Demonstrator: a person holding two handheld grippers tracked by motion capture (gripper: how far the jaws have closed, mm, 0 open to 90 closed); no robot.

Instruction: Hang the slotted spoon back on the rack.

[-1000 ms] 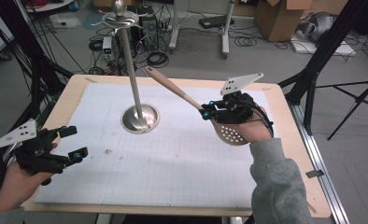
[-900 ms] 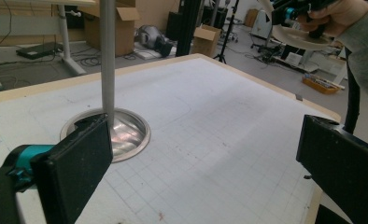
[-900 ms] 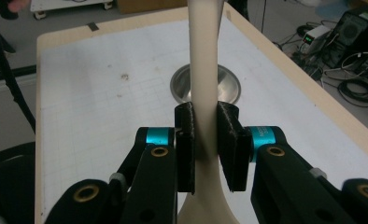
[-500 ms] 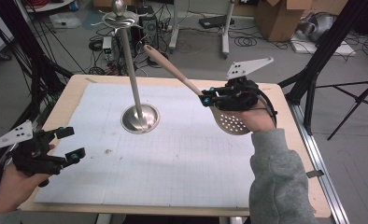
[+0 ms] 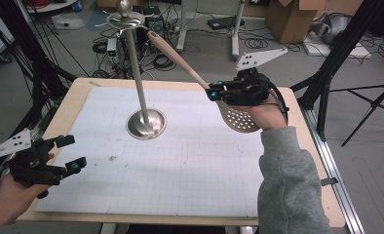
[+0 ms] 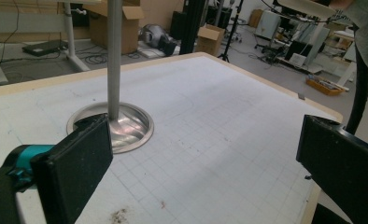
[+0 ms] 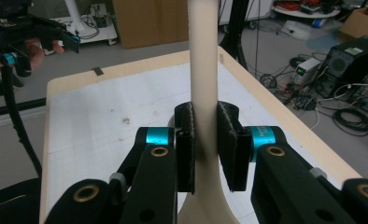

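Skimmer (image 5: 239, 119) held aloft over the table's (image 5: 297, 122) right side.
A pale beige spoon with a perforated round bowl and long handle is clamped at its neck by the right gripper (image 5: 213, 91); the handle is angled up-left toward the stand (image 5: 146, 124). No writing is legible. The left gripper (image 5: 70, 153) is held wide, empty.

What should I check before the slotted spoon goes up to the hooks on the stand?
1. Right gripper shut on the slotted spoon's handle: ok.
2. Handle end close to the stand's hooks: ok.
3. Whether the handle has a hanging hole: cannot tell.
4. Stand upright on its base: ok.
5. Left gripper open and apart from the stand: ok.
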